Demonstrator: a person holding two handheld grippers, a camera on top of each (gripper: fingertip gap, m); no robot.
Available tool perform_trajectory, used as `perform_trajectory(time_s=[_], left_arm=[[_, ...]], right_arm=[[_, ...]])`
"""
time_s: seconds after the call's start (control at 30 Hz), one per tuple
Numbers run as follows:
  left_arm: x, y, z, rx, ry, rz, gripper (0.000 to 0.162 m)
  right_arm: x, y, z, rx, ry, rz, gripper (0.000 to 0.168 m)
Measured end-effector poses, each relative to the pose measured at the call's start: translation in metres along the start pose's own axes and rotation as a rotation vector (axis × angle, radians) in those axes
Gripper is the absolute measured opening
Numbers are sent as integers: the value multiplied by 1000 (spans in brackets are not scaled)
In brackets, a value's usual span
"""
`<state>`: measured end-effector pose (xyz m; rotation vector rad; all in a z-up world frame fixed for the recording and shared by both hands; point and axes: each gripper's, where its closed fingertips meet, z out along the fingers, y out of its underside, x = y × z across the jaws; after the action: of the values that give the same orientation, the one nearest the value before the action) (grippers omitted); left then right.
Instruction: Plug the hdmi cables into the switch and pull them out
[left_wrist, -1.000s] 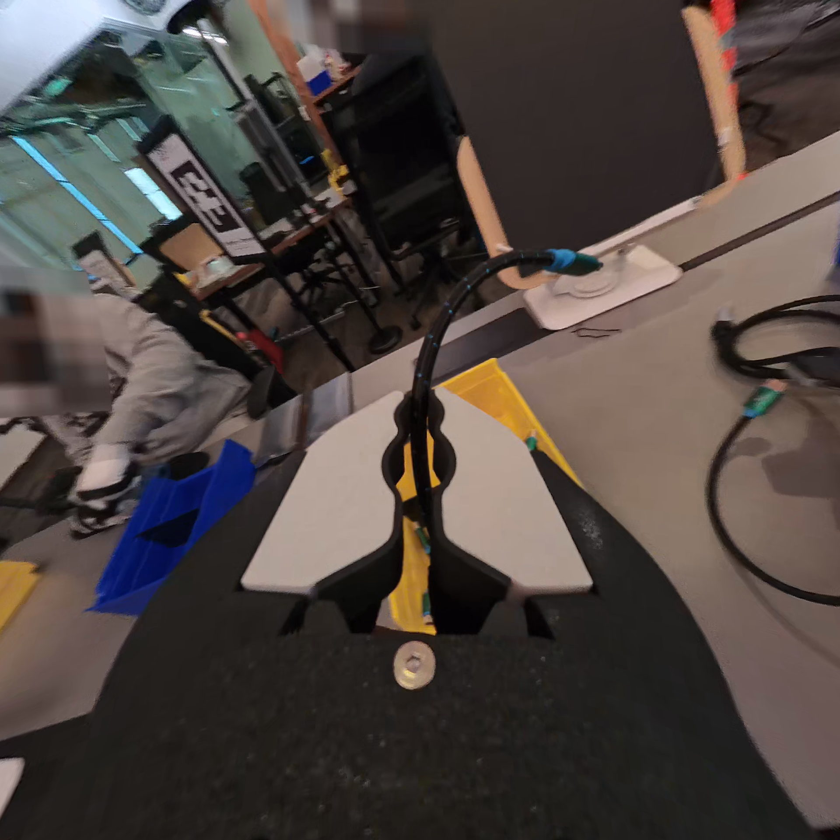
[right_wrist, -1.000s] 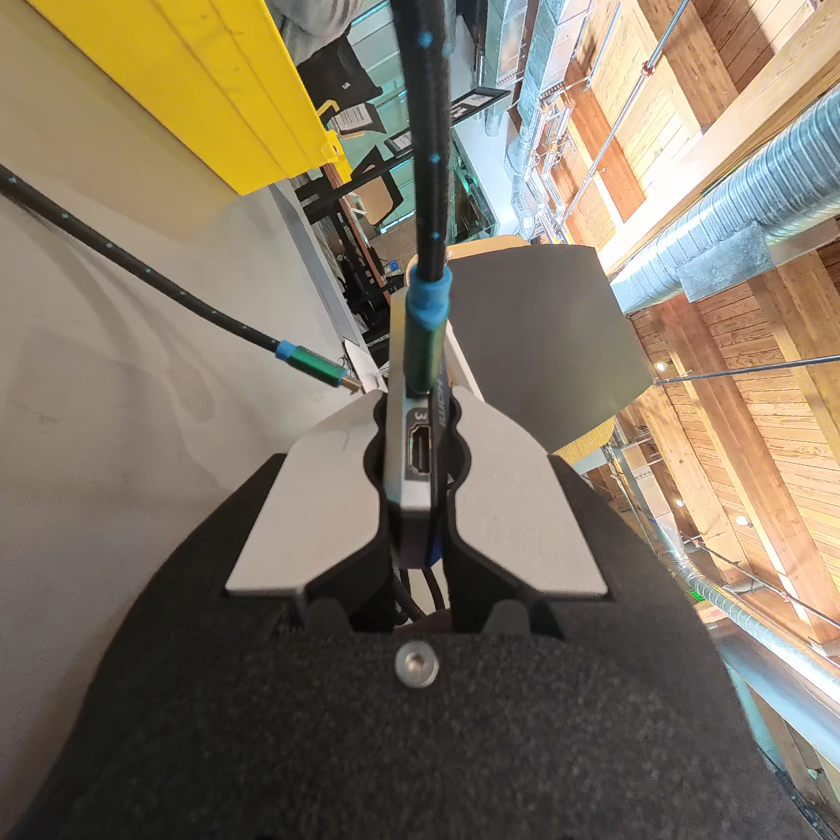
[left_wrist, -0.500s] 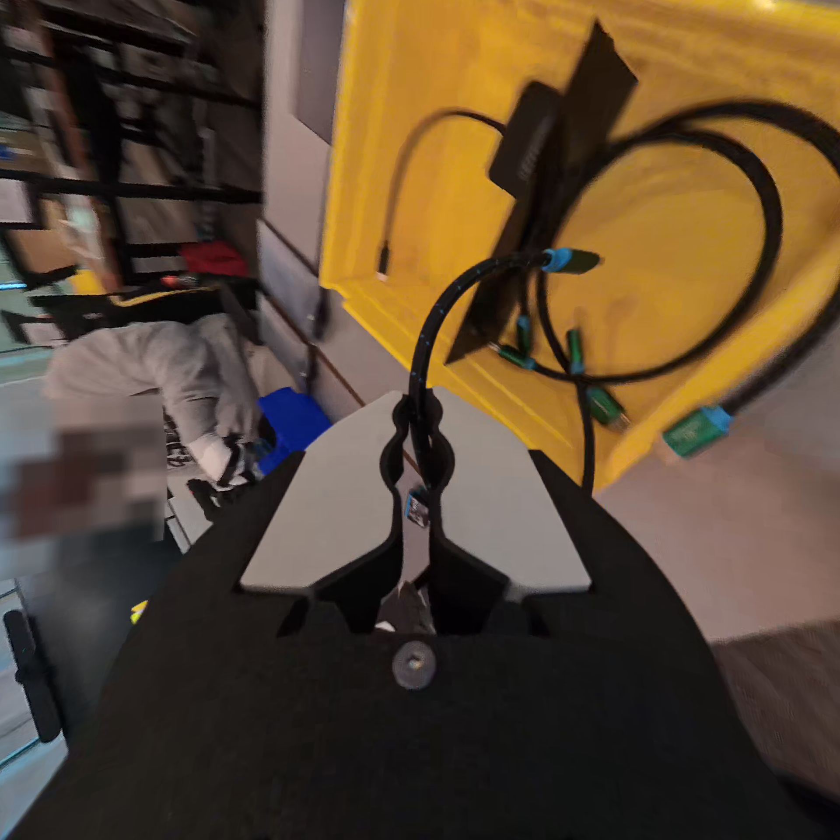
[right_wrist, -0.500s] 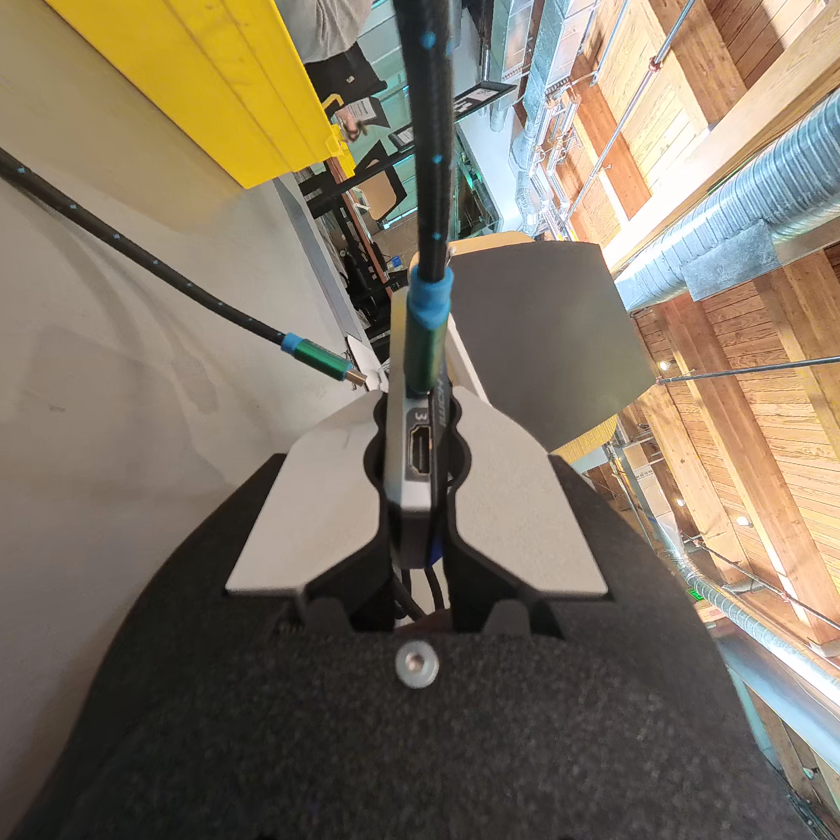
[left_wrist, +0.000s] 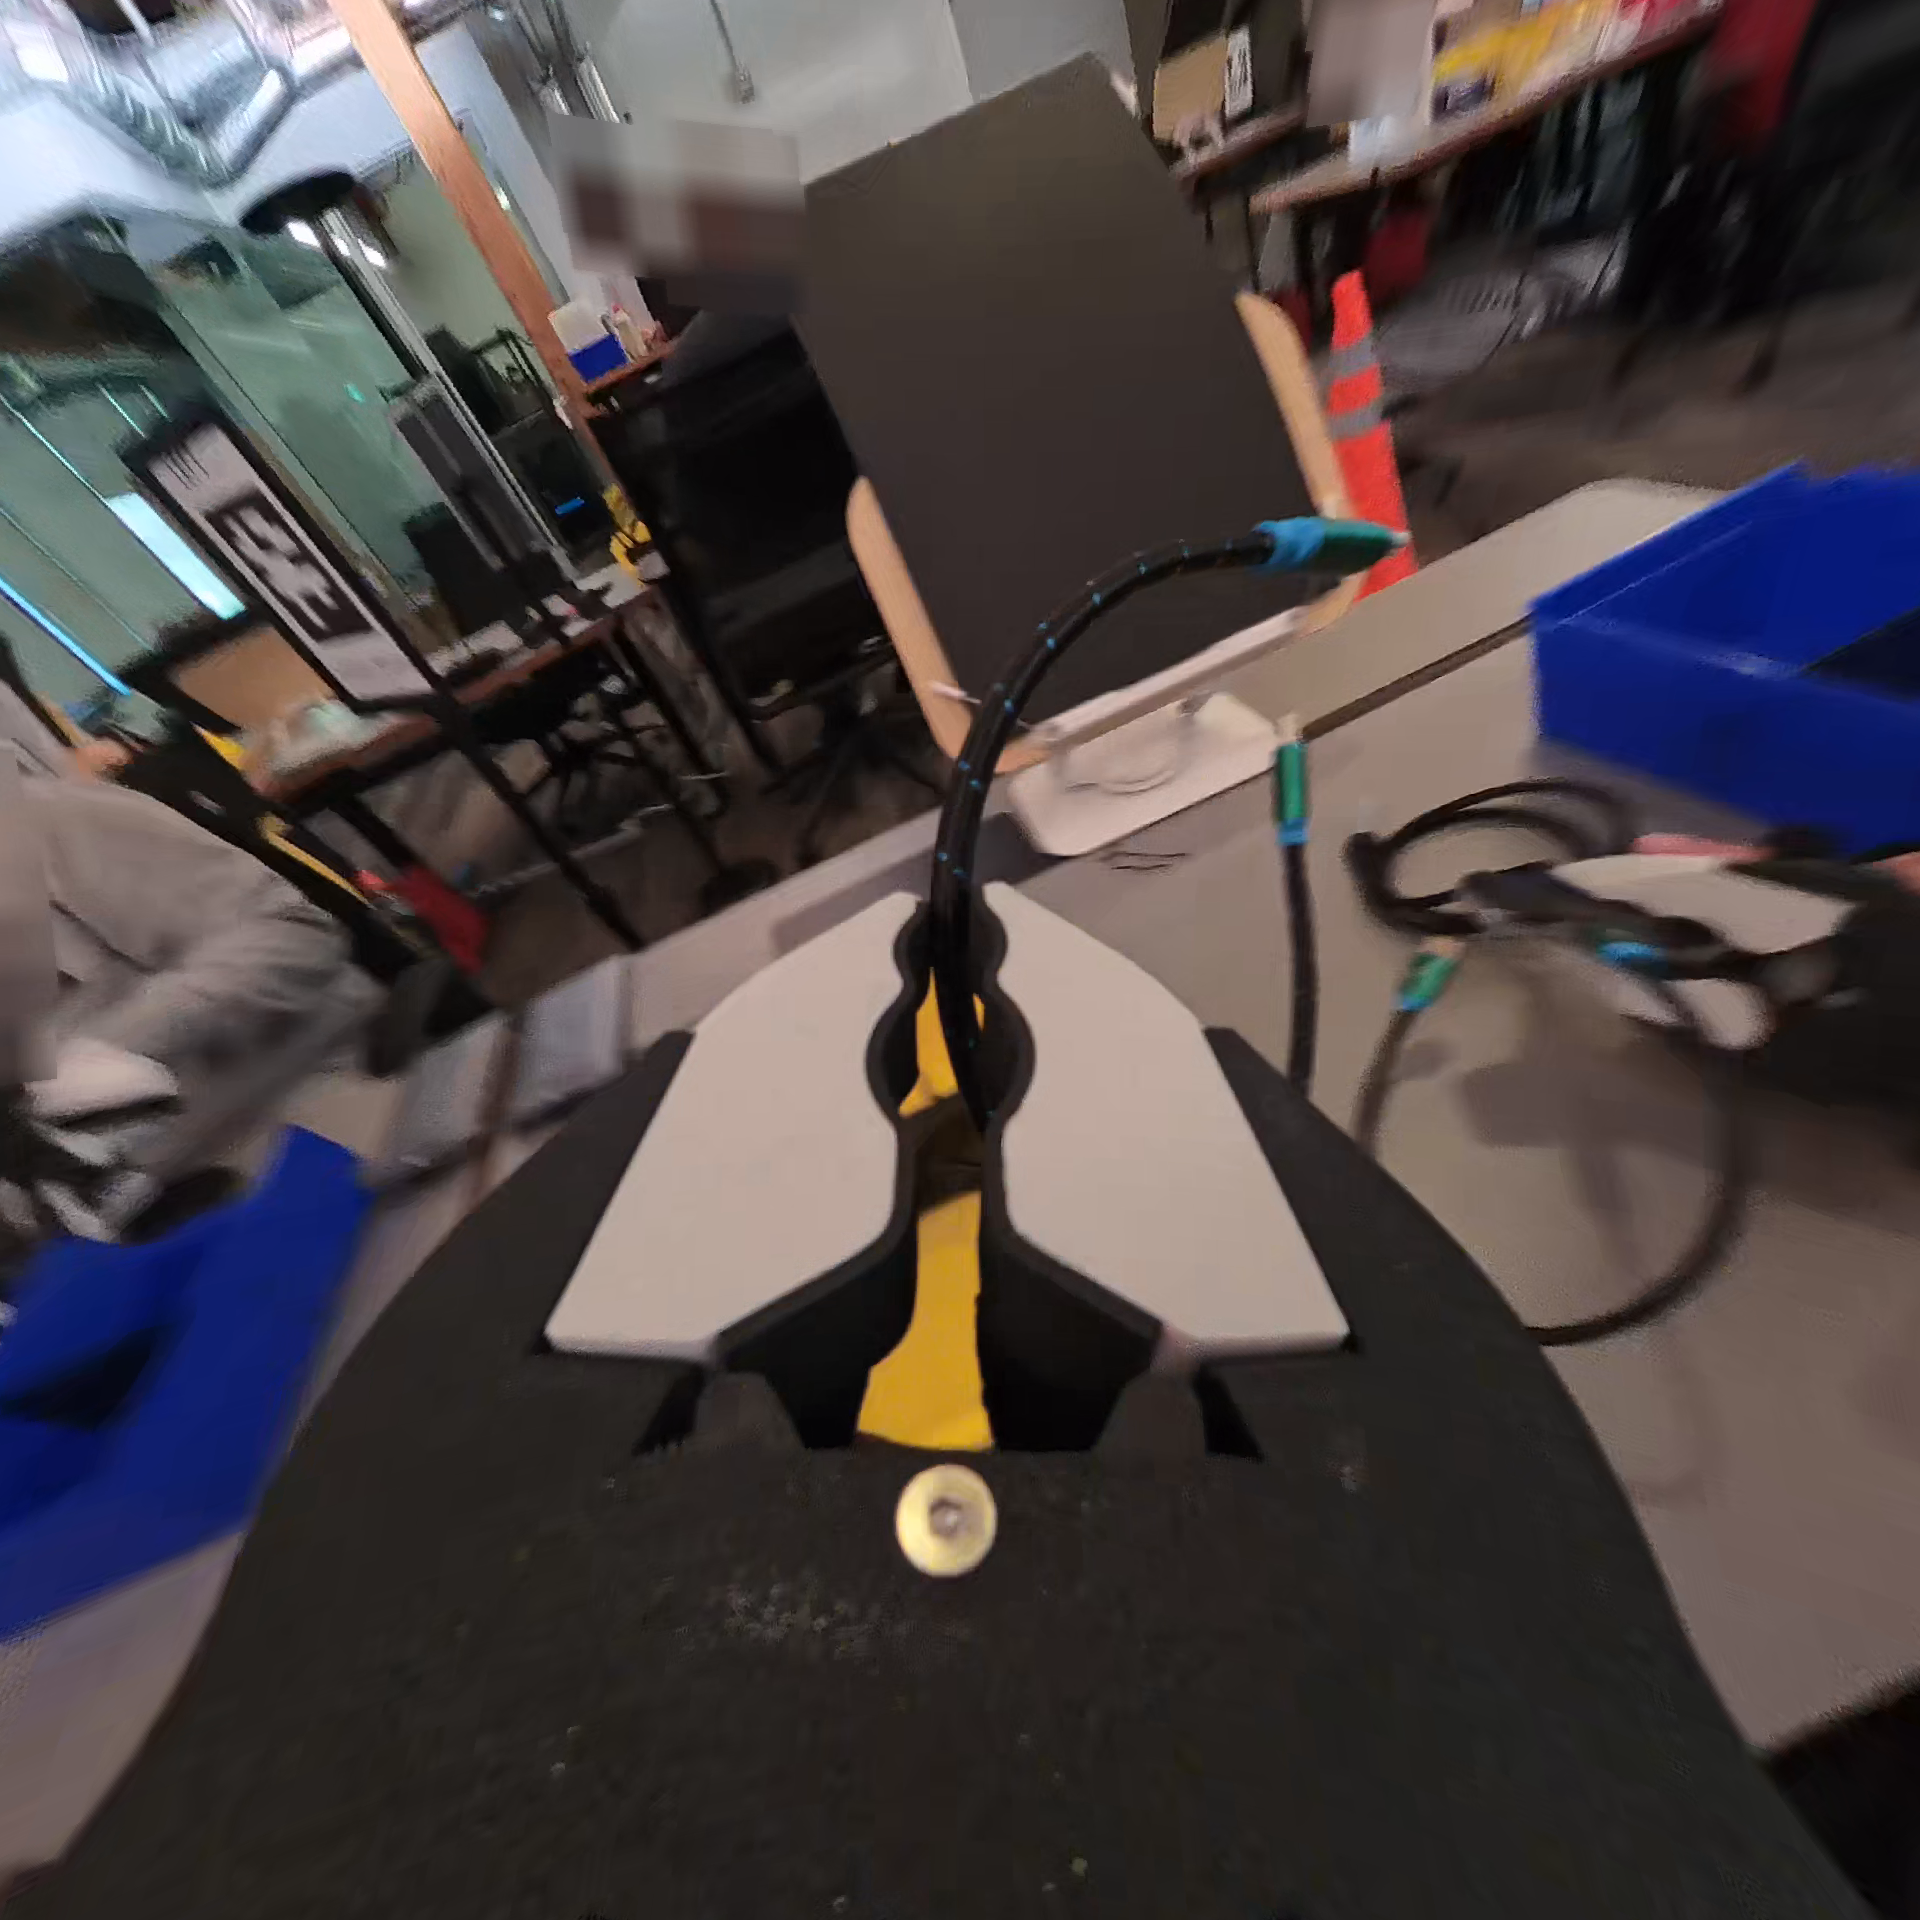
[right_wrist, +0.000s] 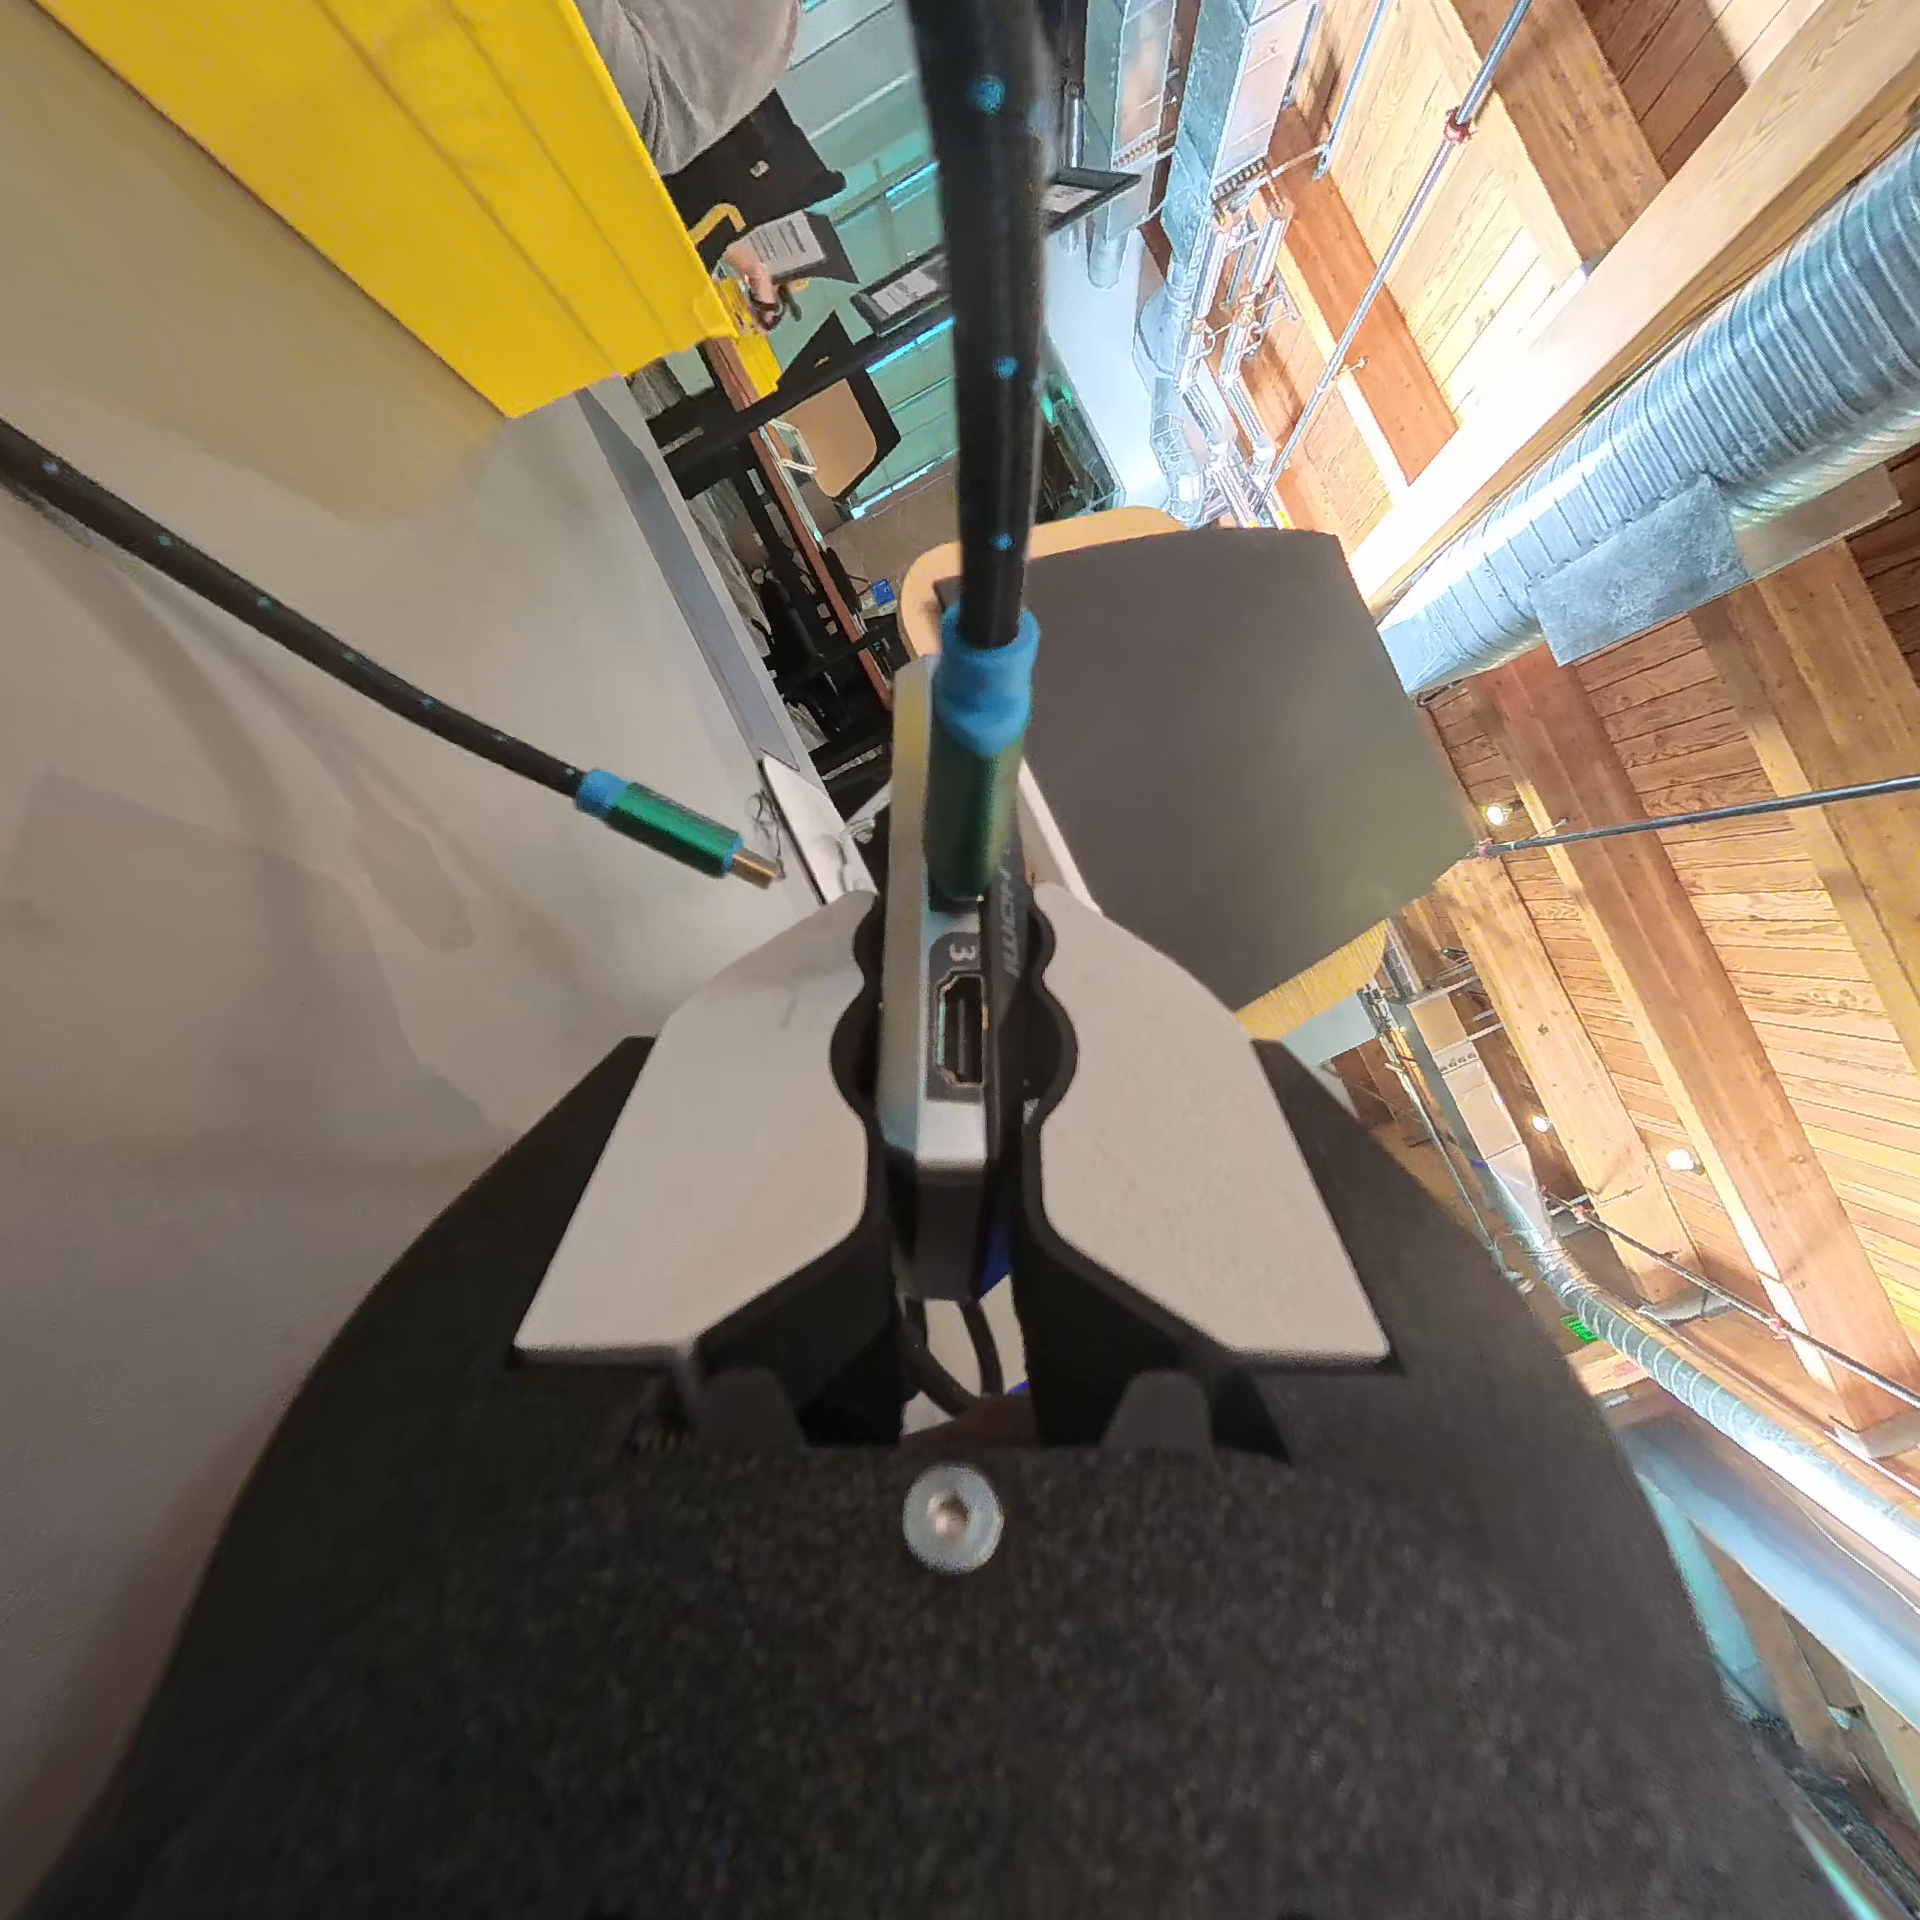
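left gripper (left_wrist: 954, 1023): fingers pinch our loose cable (left_wrist: 1023, 675), plug in the air.
right gripper (right_wrist: 954, 1023): clamps the switch (right_wrist: 940, 1039).
progress: one cable plugged (right_wrist: 971, 769), near port empty; more to go.

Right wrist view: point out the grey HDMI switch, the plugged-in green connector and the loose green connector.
Grey HDMI switch (right_wrist: 914, 1117): right wrist view, on its metal edge.
Plugged-in green connector (right_wrist: 961, 810): right wrist view, on its green shell.
Loose green connector (right_wrist: 665, 816): right wrist view, on its green shell.

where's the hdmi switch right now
In the right wrist view, the hdmi switch sits clamped between the right gripper fingers, one green-plugged cable in its upper port.
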<state>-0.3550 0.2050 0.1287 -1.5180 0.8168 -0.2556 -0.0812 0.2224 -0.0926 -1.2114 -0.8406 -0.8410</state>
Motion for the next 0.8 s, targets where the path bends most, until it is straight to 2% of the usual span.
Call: perform_trajectory(time_s=[0.07, 0.13, 0.2, 0.3, 0.5, 0.6, 0.73, 0.8], left_arm=[[31, 34, -10, 13, -19, -94, 5], [51, 74, -18, 6, -111, -88, 6], [67, 108, -27, -15, -214, 4, 6], [95, 141, -39, -41, -303, 163, 6], [162, 174, -48, -93, -131, 315, 6], [189, 205, -44, -202, 21, 363, 7], [201, 251, -37, -412, 159, 356, 9], [201, 261, -35, -463, 183, 371, 10]], right_arm=[[2, 6, -1, 0, 4, -21, 23], [6, 14, -2, -16, 10, -18, 23], [9, 22, -2, -35, 13, -16, 23], [12, 31, 0, -68, 17, -9, 23], [7, 31, 3, -75, 7, -40, 23], [7, 33, 4, -83, 7, -37, 23], [7, 34, 3, -92, 3, -41, 23], [7, 35, 3, -97, 6, -44, 23]])
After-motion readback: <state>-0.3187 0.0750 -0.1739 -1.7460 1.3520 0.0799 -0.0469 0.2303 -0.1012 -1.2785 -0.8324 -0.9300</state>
